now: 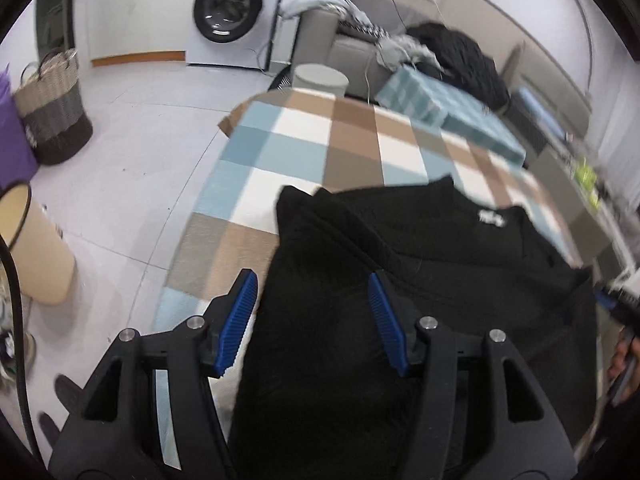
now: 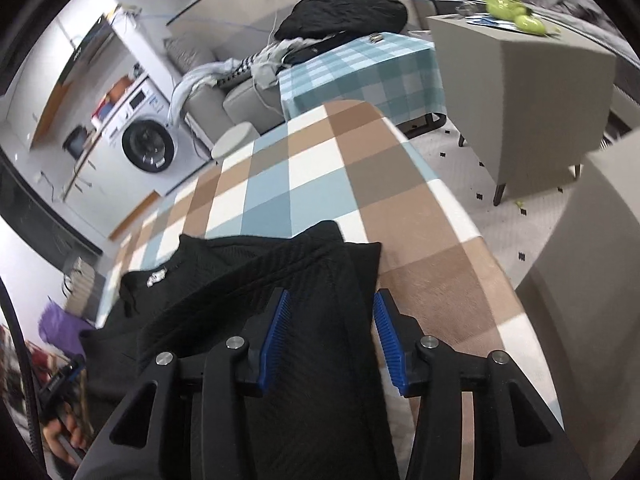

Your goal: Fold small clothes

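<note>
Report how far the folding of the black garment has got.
Done: the black garment lies on the checked tablecloth with its sides folded inward, the white label facing up. In hand: nothing is gripped; the left tongs and right tongs stand open above the cloth's near part. Left: probably a final fold of the near end toward the label, then setting it aside.
</note>
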